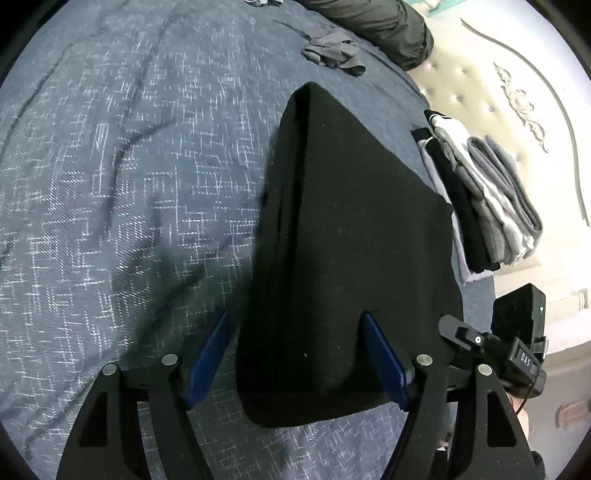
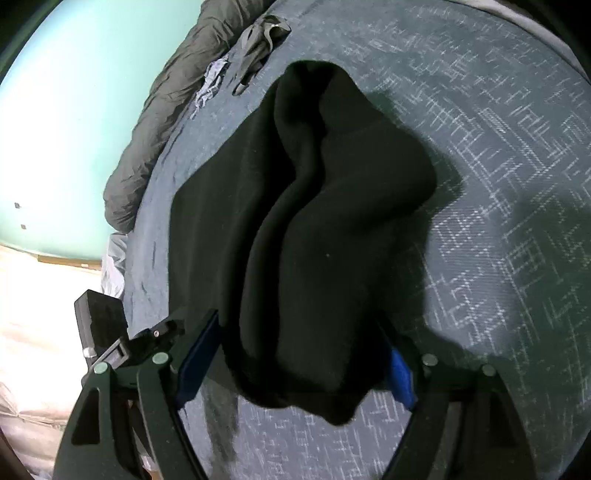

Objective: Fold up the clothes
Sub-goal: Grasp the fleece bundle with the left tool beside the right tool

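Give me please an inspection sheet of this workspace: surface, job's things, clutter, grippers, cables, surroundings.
Surface: bed cover, blue-grey with white line pattern, creased.
Job's things: black garment, folded narrow, lying on the cover; folded stack of black, white and grey clothes beside it.
Clutter: crumpled grey garment; dark rolled bedding at the far edge.
Grippers: left gripper open, fingers either side of the black garment's near end; right gripper open, likewise astride it.
Cables: thin black wire by the left gripper's side box.
Surroundings: tufted headboard; mint wall.
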A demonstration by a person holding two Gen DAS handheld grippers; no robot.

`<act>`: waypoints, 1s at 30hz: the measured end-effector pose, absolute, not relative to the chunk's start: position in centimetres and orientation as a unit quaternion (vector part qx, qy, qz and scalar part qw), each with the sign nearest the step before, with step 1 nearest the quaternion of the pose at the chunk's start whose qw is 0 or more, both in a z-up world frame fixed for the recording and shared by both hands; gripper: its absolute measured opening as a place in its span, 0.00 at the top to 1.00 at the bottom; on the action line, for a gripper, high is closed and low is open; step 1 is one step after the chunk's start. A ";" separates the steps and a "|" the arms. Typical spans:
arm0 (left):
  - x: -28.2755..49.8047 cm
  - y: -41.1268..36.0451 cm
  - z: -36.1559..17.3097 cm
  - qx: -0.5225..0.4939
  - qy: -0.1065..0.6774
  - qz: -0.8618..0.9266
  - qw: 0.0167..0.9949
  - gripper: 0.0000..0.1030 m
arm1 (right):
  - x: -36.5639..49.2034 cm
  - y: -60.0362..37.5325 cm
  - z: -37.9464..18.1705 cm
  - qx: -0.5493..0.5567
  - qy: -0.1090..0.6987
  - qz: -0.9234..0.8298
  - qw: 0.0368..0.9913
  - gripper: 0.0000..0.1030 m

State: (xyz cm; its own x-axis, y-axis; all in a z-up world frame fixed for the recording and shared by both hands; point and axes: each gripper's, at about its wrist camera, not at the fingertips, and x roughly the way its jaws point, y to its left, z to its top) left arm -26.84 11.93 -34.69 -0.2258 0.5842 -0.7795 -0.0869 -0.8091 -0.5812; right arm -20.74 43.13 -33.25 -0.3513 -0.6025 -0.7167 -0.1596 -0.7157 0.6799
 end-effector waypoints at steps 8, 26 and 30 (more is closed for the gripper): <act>-27.5 12.3 -35.4 -0.575 -0.210 0.759 0.223 0.23 | -21.3 42.2 -33.4 0.553 -0.316 -0.758 0.141 0.25; -28.5 14.1 -34.9 -0.559 -0.187 0.773 0.236 0.41 | -22.9 40.6 -33.9 0.549 -0.283 -0.773 0.146 0.57; -28.6 14.0 -35.1 -0.561 -0.190 0.771 0.235 0.37 | -23.1 40.4 -33.9 0.550 -0.277 -0.774 0.148 0.56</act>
